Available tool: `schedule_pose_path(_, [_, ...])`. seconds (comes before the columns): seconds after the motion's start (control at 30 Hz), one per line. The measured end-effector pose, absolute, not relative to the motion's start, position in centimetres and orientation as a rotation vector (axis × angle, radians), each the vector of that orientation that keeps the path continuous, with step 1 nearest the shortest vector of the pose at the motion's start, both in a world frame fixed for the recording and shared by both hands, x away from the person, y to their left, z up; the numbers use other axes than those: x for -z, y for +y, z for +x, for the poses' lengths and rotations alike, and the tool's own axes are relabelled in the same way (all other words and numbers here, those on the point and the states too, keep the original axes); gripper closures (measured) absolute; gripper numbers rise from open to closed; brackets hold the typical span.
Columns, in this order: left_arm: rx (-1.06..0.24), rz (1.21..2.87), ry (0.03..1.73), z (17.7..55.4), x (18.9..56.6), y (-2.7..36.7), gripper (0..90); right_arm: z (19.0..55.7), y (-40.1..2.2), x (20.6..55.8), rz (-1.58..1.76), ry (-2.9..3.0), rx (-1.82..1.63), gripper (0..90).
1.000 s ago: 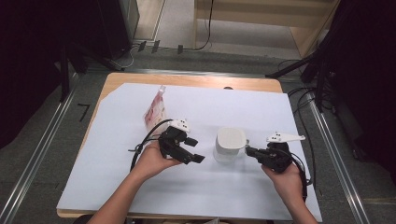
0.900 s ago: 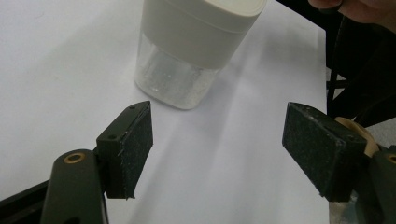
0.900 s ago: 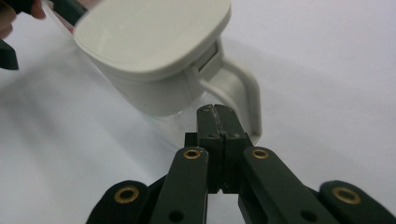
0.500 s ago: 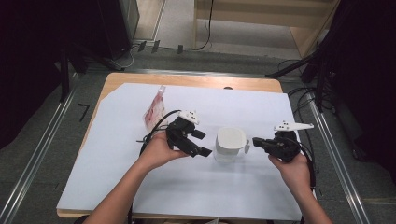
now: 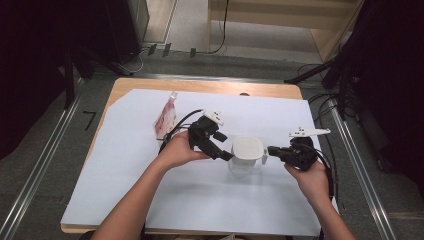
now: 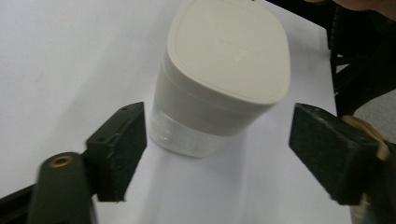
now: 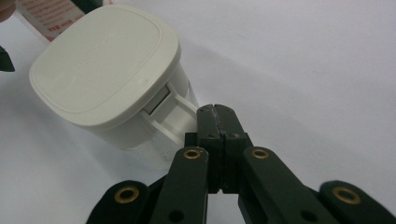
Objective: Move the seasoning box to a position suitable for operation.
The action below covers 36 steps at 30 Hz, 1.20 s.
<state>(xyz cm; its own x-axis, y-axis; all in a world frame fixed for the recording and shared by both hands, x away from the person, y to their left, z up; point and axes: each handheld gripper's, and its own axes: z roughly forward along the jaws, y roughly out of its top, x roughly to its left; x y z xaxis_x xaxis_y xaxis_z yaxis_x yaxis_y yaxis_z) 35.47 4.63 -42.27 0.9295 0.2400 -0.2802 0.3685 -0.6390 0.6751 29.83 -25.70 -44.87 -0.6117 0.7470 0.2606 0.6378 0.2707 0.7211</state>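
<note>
White-lidded container (image 5: 247, 152) between grippers, left gripper (image 6: 217, 156) wide, right gripper (image 7: 215, 109) pinched together beside its latch, pink packet (image 5: 165, 120) behind

White sheet (image 5: 150, 200) on wooden table (image 5: 135, 85), possibly a red-printed packet (image 5: 165, 121)

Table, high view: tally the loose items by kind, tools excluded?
Lidded clear container: 1
Red-and-white printed packet: 1
Total: 2
</note>
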Motion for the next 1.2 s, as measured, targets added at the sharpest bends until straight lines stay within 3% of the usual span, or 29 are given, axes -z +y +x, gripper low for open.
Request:
schedule_pose_path(0.5, [0.249,2.307,0.399,35.7,43.5,3.0,13.4,29.8,-25.4,45.0,1.361,2.363,-1.288,90.0])
schedule_pose_path(1.2, [0.240,2.314,0.362,35.6,44.8,1.6,13.2,29.1,-24.8,44.8,1.322,2.350,-1.272,90.0])
